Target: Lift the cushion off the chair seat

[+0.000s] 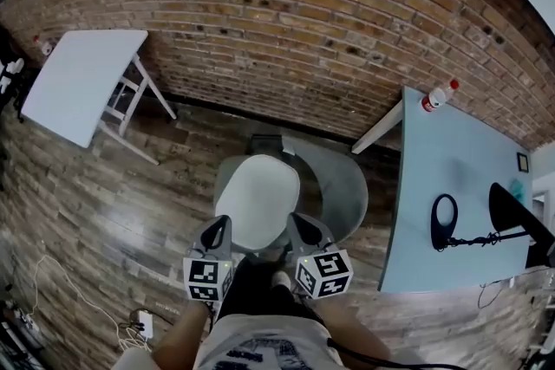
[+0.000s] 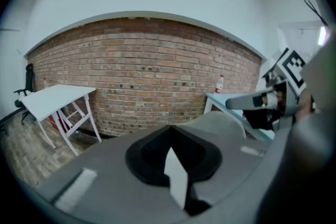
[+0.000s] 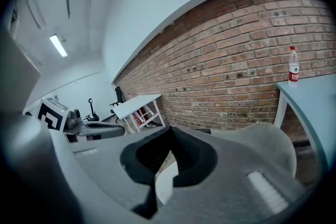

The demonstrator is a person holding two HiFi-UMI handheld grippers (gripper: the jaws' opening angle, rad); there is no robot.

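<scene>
In the head view a white oval cushion (image 1: 257,199) lies on the seat of a grey shell chair (image 1: 345,186). My left gripper (image 1: 218,228) hovers at the cushion's near left edge and my right gripper (image 1: 297,225) at its near right edge. Each gripper's jaws are shut with nothing between them. Through the left gripper (image 2: 173,150) a white sliver of the cushion (image 2: 176,178) shows below, with the chair back (image 2: 220,120) beyond. The right gripper (image 3: 168,152) view shows the same white sliver (image 3: 167,180) and the chair back (image 3: 265,144).
A white table (image 1: 82,78) stands at the far left. A pale blue table (image 1: 451,178) at the right carries a bottle (image 1: 438,95) and a black stand (image 1: 445,221). A brick wall runs behind. Cables (image 1: 134,325) lie on the wood floor at lower left.
</scene>
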